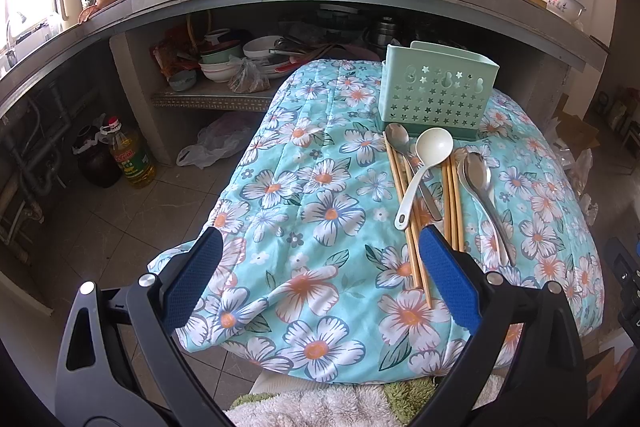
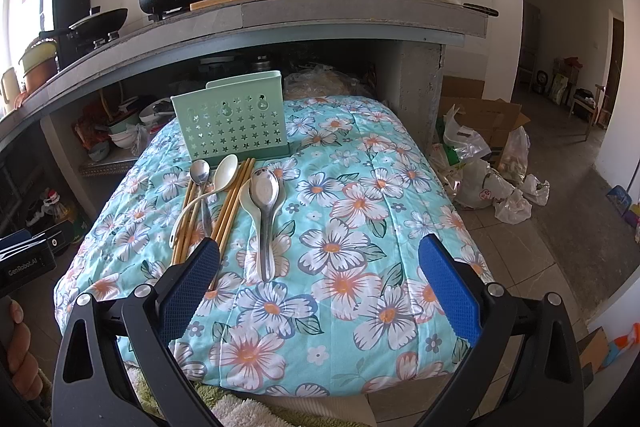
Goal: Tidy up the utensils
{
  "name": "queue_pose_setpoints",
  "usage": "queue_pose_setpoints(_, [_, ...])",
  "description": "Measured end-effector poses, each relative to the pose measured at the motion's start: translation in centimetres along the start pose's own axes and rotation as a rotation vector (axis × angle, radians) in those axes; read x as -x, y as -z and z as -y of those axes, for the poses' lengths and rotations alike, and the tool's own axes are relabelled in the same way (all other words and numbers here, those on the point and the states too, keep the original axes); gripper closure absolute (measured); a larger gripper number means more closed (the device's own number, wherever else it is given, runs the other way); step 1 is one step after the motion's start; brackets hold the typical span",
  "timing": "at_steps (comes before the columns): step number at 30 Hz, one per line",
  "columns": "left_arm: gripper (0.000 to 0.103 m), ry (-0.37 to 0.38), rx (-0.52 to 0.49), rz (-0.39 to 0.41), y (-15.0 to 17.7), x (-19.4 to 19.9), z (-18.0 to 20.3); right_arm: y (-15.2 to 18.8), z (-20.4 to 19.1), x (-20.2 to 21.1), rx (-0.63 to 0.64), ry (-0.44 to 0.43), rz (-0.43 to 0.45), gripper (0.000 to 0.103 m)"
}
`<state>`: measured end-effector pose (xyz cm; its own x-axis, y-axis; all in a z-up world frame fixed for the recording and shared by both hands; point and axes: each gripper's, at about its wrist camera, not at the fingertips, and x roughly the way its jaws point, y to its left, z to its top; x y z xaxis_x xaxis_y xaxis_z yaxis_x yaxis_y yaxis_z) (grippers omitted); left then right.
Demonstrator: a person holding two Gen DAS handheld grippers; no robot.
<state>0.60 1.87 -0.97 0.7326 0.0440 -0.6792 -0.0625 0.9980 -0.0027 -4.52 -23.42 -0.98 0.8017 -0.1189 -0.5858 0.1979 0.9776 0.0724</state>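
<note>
Left wrist view: My left gripper [image 1: 320, 267] hangs with its blue-padded jaws wide apart and empty above the near edge of the flower-printed turquoise quilt [image 1: 304, 195].
Holder: The mint-green plastic utensil caddy with star cut-outs [image 1: 436, 95] stands upright at the far end of the quilt; I see nothing sticking out of it.
Utensils: A white plastic ladle [image 1: 424, 167], a small steel spoon [image 1: 400, 139], a large steel serving spoon [image 1: 478, 175] and loose bamboo chopsticks [image 1: 412, 227] lie in a row just before the caddy.

Right wrist view: My right gripper [image 2: 318, 267] is likewise spread open, holding nothing, over bare quilt to the right of the row.
Detail: Under the large steel spoon lies a second white spoon [image 2: 250, 205].

Progress: By my reading nothing is sorted yet; every piece is on the quilt.
Left to do: All spoons, ladle and chopsticks await lifting into the caddy.
</note>
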Motion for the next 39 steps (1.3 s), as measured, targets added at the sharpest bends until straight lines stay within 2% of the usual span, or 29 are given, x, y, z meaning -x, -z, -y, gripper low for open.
queue_pose_setpoints(9, [0.008, 0.009, -0.016, -0.015, 0.4, -0.7, 0.7, 0.3, -0.2, -0.7, 0.012, 0.008, -0.001, 0.006])
queue_pose_setpoints(16, [0.008, 0.011, -0.108, -0.080, 0.1, -4.7, 2.2, -0.3, -2.3, -5.3, 0.066, 0.014, -0.046, 0.006])
queue_pose_setpoints(24, [0.008, 0.052, -0.094, -0.133, -0.9, -9.0, 1.9, -2.0, -4.2, -9.2, 0.128, 0.057, -0.045, 0.006])
queue_pose_setpoints(26, [0.008, 0.081, -0.092, -0.143, -1.3, -10.1, 1.7, -2.2, -4.2, -10.2, 0.147, 0.068, -0.051, 0.006])
queue_pose_setpoints(29, [0.008, 0.203, -0.089, -0.117, -1.9, -11.4, 1.3, -2.6, -4.0, -11.5, 0.152, 0.047, -0.059, 0.006])
queue_pose_setpoints(32, [0.008, 0.311, -0.058, -0.057, -2.5, -11.9, 1.0, -3.2, -3.5, -12.7, 0.114, -0.023, -0.061, 0.006])
queue_pose_setpoints(36, [0.008, 0.353, -0.065, -0.063, -3.7, -13.4, 1.7, -4.2, -3.6, -14.1, 0.078, -0.099, -0.071, 0.006])
queue_pose_setpoints(39, [0.008, 0.364, -0.091, -0.048, -4.5, -14.1, 2.2, -5.2, -4.0, -15.1, 0.055, -0.187, -0.082, 0.006])
